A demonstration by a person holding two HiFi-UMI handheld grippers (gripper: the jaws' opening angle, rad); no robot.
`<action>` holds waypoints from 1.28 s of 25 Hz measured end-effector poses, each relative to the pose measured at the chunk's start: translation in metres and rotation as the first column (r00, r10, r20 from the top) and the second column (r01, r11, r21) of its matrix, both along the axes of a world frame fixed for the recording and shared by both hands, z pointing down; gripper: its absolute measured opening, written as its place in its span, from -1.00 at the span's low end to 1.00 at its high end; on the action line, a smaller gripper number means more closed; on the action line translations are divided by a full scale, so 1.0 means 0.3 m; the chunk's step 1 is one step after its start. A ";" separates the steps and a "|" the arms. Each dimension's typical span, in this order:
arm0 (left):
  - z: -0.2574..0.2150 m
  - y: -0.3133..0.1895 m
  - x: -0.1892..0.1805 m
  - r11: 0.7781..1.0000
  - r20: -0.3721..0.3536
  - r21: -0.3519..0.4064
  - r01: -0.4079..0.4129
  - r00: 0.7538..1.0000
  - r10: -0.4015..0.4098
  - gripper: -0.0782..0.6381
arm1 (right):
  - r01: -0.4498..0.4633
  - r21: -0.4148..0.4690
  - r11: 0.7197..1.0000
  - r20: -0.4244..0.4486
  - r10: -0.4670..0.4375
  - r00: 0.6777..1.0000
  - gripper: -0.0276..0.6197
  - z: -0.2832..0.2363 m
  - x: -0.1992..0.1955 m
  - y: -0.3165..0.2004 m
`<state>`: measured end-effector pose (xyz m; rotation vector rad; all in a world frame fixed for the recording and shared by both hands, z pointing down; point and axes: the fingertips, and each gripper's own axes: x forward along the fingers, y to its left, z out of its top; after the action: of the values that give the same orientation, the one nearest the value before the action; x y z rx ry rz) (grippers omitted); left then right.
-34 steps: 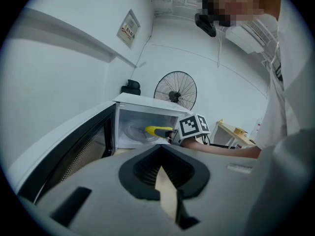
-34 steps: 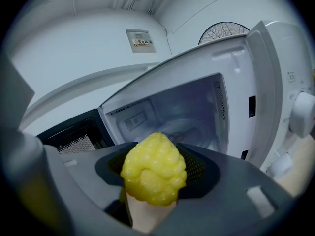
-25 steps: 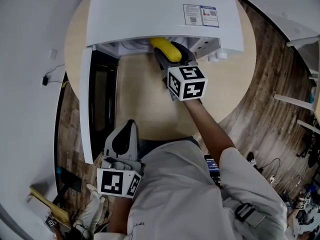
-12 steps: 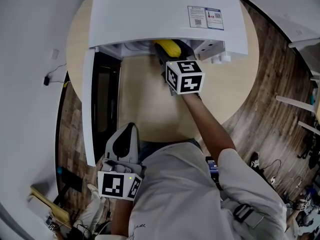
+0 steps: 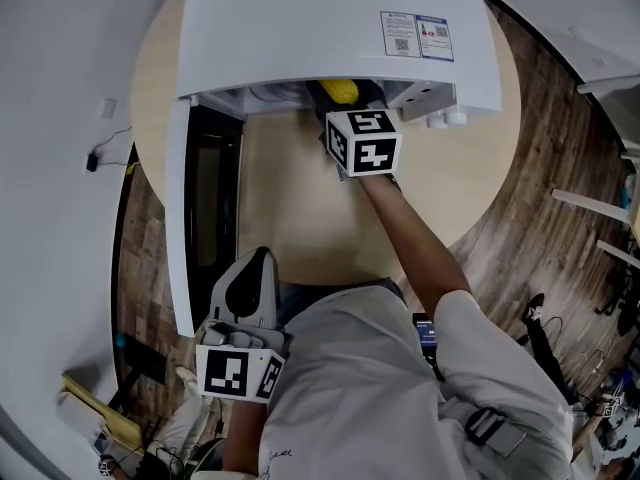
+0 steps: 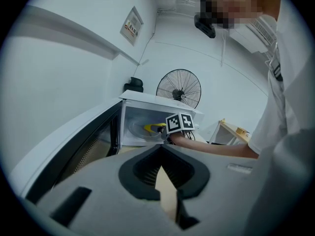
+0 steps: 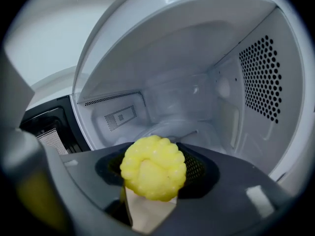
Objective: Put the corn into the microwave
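A yellow corn cob (image 7: 153,167) sits clamped end-on in my right gripper (image 7: 150,191), right at the mouth of the white microwave (image 5: 320,28). In the head view only the cob's tip (image 5: 341,91) shows under the microwave's top edge, ahead of the right gripper (image 5: 345,103) and its marker cube. The left gripper view shows the corn (image 6: 153,128) inside the lit cavity. The microwave door (image 5: 178,218) hangs wide open to the left. My left gripper (image 5: 250,283) rests low near the person's body, jaws shut, holding nothing.
The microwave stands on a round, light wooden table (image 5: 290,208). Its cavity has a glass turntable (image 7: 167,127) and a perforated right wall (image 7: 266,77). A fan (image 6: 178,87) stands behind. Wood floor and cables lie to the right.
My right gripper has pushed forward with the corn, so more of the cob is hidden under the microwave's top edge. The left gripper has stayed put.
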<state>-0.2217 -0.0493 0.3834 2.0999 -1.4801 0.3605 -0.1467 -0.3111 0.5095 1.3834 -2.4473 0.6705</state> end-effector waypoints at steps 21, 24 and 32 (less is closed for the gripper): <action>0.013 -0.019 -0.008 1.000 -0.005 -0.011 -0.001 1.000 0.001 -0.81 | -0.009 0.062 0.998 -0.101 0.015 0.995 -0.12 0.031 -0.033 -0.092; 0.015 -0.015 -0.007 1.000 -0.004 -0.014 0.000 1.000 0.000 -0.81 | -0.013 0.070 0.997 -0.122 0.022 0.992 -0.12 0.038 -0.034 -0.101; 0.015 -0.014 -0.004 1.000 -0.004 -0.013 -0.002 1.000 0.002 -0.81 | -0.016 0.092 0.996 -0.190 0.033 0.981 -0.12 0.060 -0.040 -0.123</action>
<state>-0.2228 -0.0537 0.3877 2.0909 -1.4695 0.3653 -0.1588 -0.3481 0.5274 1.4406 -2.3376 0.4150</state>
